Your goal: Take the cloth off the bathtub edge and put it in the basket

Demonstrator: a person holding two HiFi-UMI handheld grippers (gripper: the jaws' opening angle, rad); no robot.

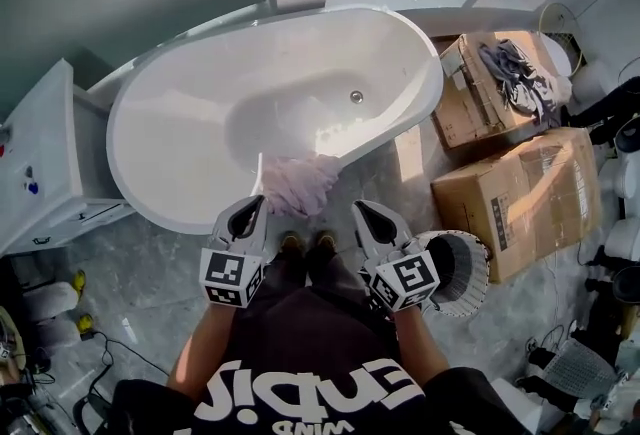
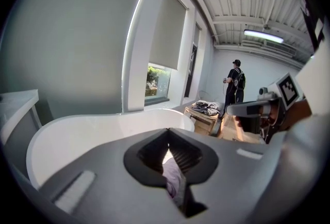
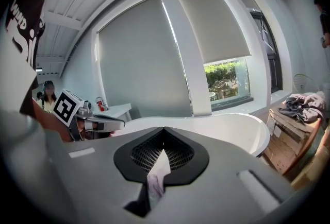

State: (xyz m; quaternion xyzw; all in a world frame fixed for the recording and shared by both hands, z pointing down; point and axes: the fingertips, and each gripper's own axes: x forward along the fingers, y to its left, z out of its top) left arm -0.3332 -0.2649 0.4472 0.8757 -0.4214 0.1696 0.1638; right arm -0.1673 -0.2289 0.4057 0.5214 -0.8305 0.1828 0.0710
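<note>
Both my left gripper point(image 1: 257, 201) and right gripper point(image 1: 359, 207) are closed and empty just short of the pink cloth point(image 1: 300, 183) draped over the bathtub edge point(image 1: 160, 205), so pushing in unopened, I judge, could shove it down inside, away from the basket point(image 1: 478, 268).

Two boxes sit close together on the grey marbled floor point(image 1: 160, 278): the larger cardboard box point(image 1: 520, 198) nearer, the smaller cardboard box point(image 1: 475, 103) behind it with a heap of dark clothing point(image 1: 515, 71) on top; a white cabinet point(image 1: 45, 153) stands well apart on the opposite side. Far wall: grey roller blinds point(image 3: 136, 63) hang either side of a white pillar point(image 3: 183, 48); greenery shows through the uncovered strip of window point(image 3: 227, 81). A person in dark clothes point(image 2: 236, 84) stands at the back of the room; a ceiling strip light point(image 2: 263, 36) is lit overhead.
</note>
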